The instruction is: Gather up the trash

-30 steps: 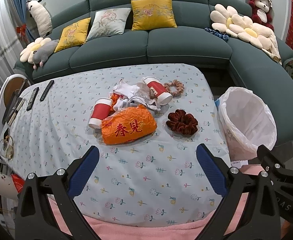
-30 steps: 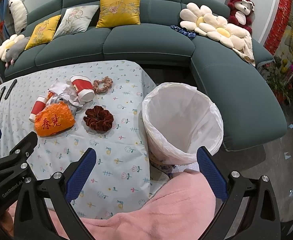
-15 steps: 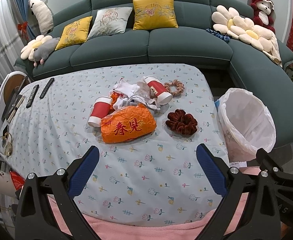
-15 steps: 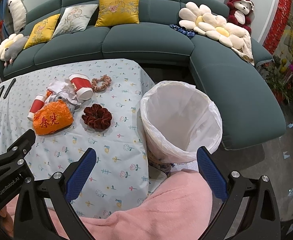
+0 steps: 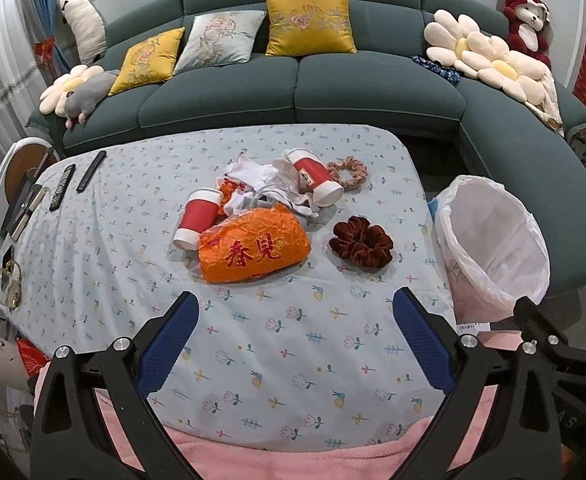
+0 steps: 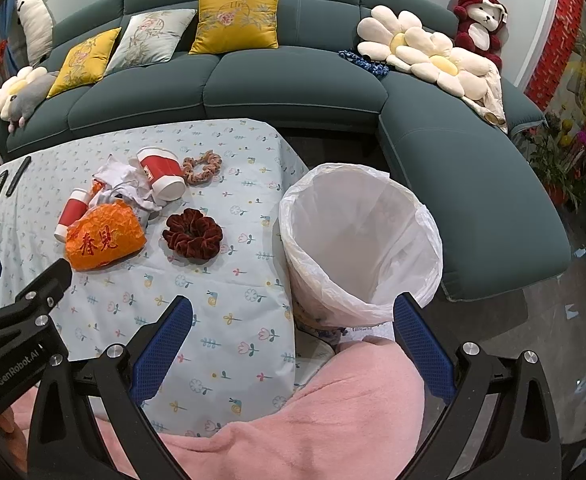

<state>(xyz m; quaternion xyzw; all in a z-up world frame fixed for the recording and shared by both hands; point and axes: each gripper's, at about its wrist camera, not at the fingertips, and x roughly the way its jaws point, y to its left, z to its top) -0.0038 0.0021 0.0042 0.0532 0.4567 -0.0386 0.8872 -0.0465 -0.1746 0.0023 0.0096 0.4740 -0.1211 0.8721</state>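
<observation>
1. I judge nothing is collected yet: my left gripper (image 5: 295, 344) and right gripper (image 6: 293, 344) both hang wide, holding nothing, over the near bench (image 5: 277, 344) edge.
2. The trash lies mid-bench: orange bag (image 5: 253, 250), two red cups (image 5: 197, 218), white paper, left of the lined bin (image 5: 493, 248).
3. Next, I reach forward to the orange bag and close on it.

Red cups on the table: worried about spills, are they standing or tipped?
Both tipped. The left cup and the right cup lie on their sides among the trash.
</observation>
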